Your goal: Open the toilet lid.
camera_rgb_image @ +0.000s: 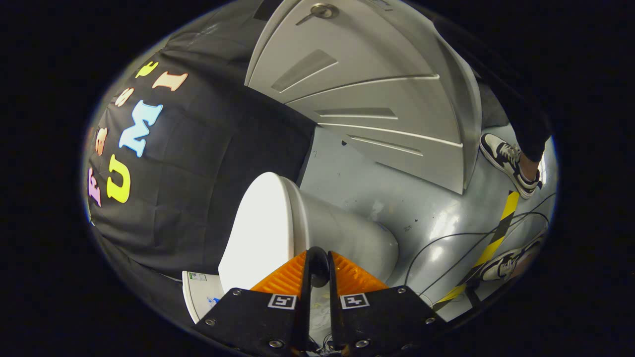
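Observation:
The toilet's white lid (260, 228) shows broad and smooth just ahead of my fingers, with the grey bowl (352, 238) beside it on the floor side. The lid's rim (299, 213) runs straight down into the narrow gap between my fingertips. My gripper (317, 260) is nearly closed, both fingers pressing on that rim. Whether the lid stands lifted off the bowl I cannot tell. The white tank (198, 295) with small stickers sits behind the lid, close to my left finger.
Black cloth wall (198, 163) stands behind the toilet. A grey panelled door (377, 94) stands beyond it. On the grey floor (426, 208) lie black cables (446, 243) and yellow-black tape (501, 228). A person's sneakers (511, 161) stand near the door and the tape.

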A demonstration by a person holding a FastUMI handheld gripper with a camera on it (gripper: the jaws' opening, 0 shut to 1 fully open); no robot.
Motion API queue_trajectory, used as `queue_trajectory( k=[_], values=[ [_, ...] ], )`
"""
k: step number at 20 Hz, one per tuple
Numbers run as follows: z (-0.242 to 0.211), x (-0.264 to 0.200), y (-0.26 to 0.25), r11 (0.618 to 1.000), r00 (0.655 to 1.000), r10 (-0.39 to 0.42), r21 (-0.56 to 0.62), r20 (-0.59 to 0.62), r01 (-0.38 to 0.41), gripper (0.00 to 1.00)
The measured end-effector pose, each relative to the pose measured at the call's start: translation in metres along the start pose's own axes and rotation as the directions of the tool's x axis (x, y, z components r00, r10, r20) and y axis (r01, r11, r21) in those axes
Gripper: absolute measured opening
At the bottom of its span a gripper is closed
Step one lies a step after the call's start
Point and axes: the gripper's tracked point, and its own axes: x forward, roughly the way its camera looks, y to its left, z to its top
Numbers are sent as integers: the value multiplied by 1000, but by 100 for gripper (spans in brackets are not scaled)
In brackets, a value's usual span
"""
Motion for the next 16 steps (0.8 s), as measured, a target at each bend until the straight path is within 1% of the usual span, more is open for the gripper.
queue_trajectory(
  k=[3, 7, 16],
  values=[
    [1, -3, 3, 1000, 1000, 5, -11, 13, -5, 9],
    [2, -4, 4, 998, 999, -1, -61, 37, 4, 3],
    [1, -12, 11, 995, 998, 2, -95, 64, 5, 2]
  ],
)
